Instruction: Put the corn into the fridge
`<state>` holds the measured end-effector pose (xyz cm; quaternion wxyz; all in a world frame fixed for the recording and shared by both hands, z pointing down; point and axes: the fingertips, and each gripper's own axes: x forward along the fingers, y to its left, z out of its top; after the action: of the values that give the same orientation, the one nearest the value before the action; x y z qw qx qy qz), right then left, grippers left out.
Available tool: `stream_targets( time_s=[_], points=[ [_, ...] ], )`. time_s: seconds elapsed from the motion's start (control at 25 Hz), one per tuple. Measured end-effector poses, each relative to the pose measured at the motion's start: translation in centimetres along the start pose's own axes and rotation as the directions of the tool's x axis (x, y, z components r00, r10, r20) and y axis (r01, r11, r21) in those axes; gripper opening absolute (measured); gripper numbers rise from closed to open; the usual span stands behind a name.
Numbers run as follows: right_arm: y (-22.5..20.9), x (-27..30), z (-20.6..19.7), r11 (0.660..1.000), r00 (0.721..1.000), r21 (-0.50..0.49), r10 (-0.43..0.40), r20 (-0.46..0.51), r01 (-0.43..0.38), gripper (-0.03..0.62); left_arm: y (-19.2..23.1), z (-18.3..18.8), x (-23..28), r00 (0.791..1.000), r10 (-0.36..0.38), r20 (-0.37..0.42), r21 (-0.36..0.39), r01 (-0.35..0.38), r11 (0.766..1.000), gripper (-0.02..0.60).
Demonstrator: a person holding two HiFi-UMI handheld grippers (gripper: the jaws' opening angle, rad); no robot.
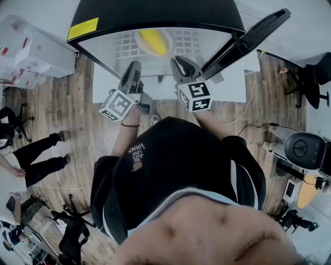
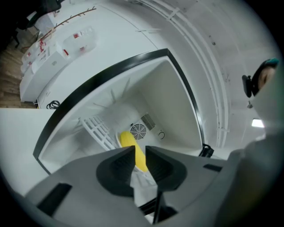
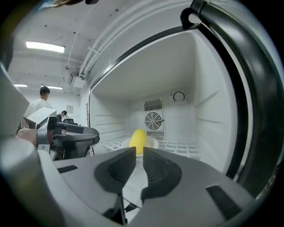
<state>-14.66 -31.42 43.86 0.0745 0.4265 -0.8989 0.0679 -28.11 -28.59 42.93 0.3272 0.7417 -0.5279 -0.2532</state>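
Wood floor (image 1: 62,103) spread out below me, and on it stood the white counter (image 1: 235,85) that carried the fridge (image 1: 155,13). The fridge was open, its black-edged door (image 1: 248,39) swung wide to my right, so the white inside showed with its round fan grille (image 3: 154,120) on the back wall. A white wire shelf (image 3: 182,148) ran across the bottom of the compartment. I held both claws level just in front of the opening and outside it. My left claw (image 1: 133,68) was rolled partly onto its side, and my right claw (image 1: 178,62) was close beside it. Each claw was released and empty, its jaws drawn nearly together with only a narrow gap between the tips, as the left gripper view and the right gripper view both showed. On the shelf sat a small white plate (image 3: 152,142). The yellow corn (image 3: 137,141) lay on that plate, inside the fridge, well clear of both claws.
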Motion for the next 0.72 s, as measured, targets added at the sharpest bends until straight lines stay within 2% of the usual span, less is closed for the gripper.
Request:
stream_targets(
  time_s=[0.44, 0.72],
  points=[
    [-0.2, -1.4, -0.1, 1.000, 1.000, 0.009, 0.021, 0.011, -0.021, 0.023, -1.2, -0.8, -0.5, 0.999, 0.024, -0.025, 0.166, -0.020, 0.986, 0.066],
    [-0.3, -2.1, -0.6, 0.999, 0.999, 0.013, 0.038, 0.008, -0.038, 0.018, -2.0, -1.8, -0.9, 0.998, 0.036, -0.047, 0.283, -0.021, 0.959, 0.066]
  ],
)
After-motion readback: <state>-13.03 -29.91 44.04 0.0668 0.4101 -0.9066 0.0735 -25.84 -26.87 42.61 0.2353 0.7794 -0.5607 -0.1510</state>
